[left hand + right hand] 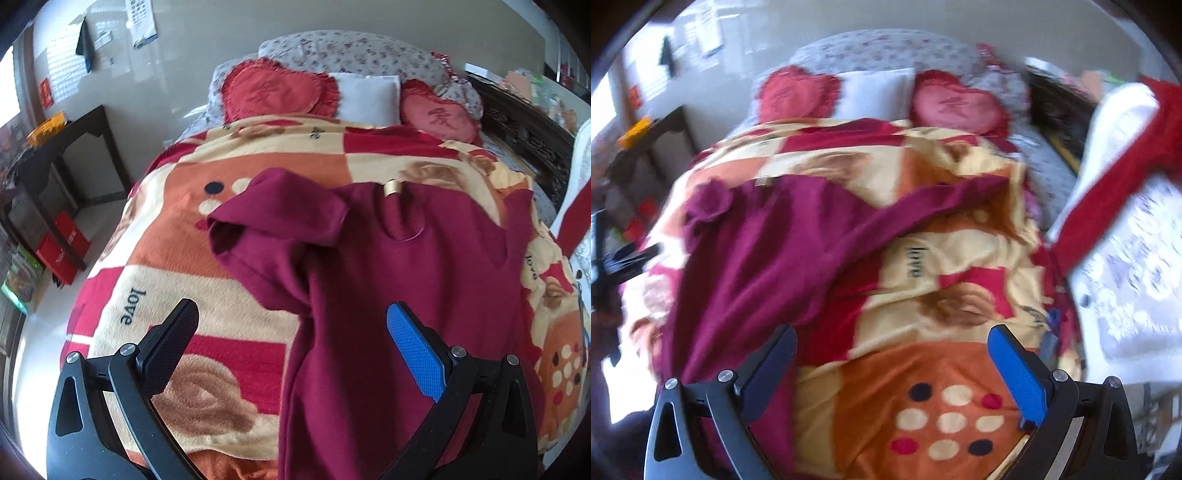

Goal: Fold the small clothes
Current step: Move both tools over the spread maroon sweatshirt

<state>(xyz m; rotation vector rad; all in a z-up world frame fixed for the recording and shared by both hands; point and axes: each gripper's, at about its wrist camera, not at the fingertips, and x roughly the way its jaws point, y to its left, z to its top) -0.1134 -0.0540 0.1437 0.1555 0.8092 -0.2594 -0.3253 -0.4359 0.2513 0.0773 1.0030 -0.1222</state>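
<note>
A: Bed first, since it fills both views: a patterned fleece blanket covers it and gives a broad, soft surface for folding. Two heart cushions and a white pillow sit up at 12 o'clock, well clear of the work.

B: And the garment?

A: The maroon shirt lies on the blanket, neck with its gold tag toward 12 o'clock and hem toward 6. In the left wrist view its sleeve spreads out toward 10 o'clock. Laid out like that, I'd judge it is ready for a first fold.

B: Grippers?

A: The left gripper is spread wide and holds nothing; it hovers over the shirt's left edge below the sleeve, probably lining up a pinch. The right gripper is also wide apart and empty, over bare blanket with the shirt's side at its 9 o'clock. That view is blurred, so whether it touches cloth I cannot tell.
</note>
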